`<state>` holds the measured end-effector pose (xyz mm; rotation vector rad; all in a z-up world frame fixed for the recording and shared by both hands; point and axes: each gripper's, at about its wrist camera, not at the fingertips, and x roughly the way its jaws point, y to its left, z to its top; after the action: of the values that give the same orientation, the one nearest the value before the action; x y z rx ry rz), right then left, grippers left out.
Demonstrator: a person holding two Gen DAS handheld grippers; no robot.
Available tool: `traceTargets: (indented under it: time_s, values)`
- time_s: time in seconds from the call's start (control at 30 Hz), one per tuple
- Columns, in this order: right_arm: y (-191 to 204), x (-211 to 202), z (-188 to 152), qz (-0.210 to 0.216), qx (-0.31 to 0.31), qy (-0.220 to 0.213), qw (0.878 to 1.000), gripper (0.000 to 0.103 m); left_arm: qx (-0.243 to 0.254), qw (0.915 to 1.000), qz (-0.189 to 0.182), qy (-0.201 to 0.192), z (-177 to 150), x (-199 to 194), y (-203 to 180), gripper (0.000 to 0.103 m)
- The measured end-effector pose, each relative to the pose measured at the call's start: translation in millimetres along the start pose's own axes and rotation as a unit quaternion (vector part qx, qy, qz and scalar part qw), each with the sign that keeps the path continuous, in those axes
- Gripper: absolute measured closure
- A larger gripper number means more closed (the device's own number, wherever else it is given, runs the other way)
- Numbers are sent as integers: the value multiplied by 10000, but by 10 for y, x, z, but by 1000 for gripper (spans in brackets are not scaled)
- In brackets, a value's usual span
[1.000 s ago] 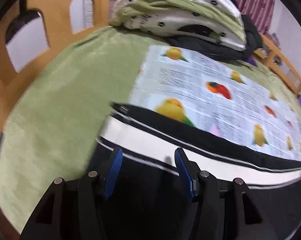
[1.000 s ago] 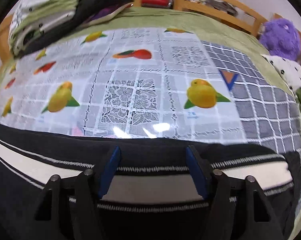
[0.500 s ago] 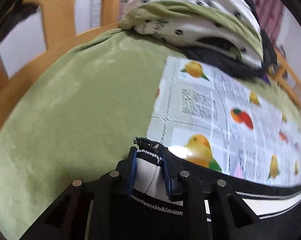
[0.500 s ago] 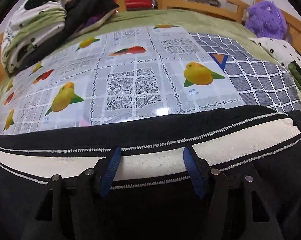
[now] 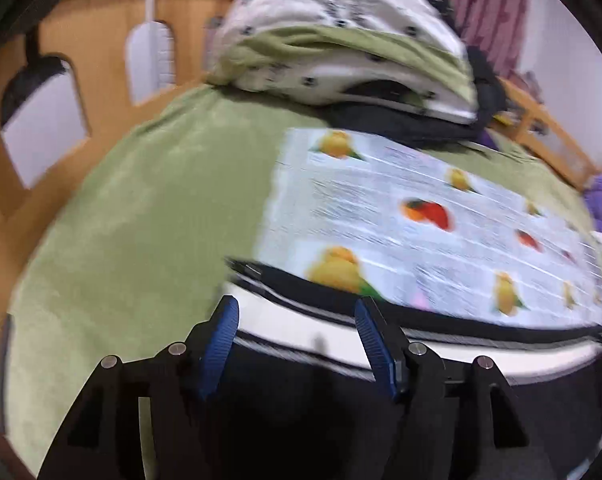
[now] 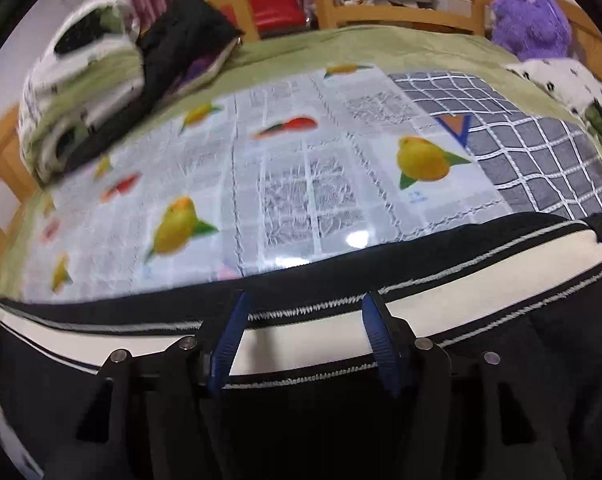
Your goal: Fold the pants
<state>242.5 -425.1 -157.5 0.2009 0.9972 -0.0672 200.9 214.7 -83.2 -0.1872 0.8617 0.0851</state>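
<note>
Where pants (image 6: pixel 421 280) lie: fruit-print mat (image 6: pixel 285 184).

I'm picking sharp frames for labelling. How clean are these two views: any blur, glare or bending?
Left wrist view: motion smear across the fruit-print cloth and the pants. Right wrist view: sharper centre, blurred left edge, white lamp glare on the cloth. Both show fisheye bending and dark corners.
</note>
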Motion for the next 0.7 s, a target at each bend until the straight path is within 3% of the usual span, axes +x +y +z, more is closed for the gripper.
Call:
traceTargets:
  time_s: [0.1, 0.17, 0.23, 0.43, 0.57, 0.7]
  values:
    - [107, 25, -11, -315, -122, -68, 9994, 41, 16, 9980, 247, 575, -191, 216, -50, 45]
    - [100, -59, 9, -132, 148, 132, 9997, 44, -328, 9965, 87, 765, -296, 170, 65, 47]
    - [150, -301, -53, 144, 239, 152, 9995, 46, -758, 9952, -226, 570, -455, -90, 256, 47]
    - [417, -1074, -420, 36, 3, -359, 9994, 40, -1194, 9917, -239, 420, -1035, -742, 681, 47]
    - [457, -1444, -651, 307, 321, -325, 9985, 40, -1429, 9874, -378, 569, -1393, -776, 857, 47]
    - [581, -1770, -800, 506, 437, -381, 9970, 40, -1824, 9771, -904, 622, -1498, -602, 898, 49]
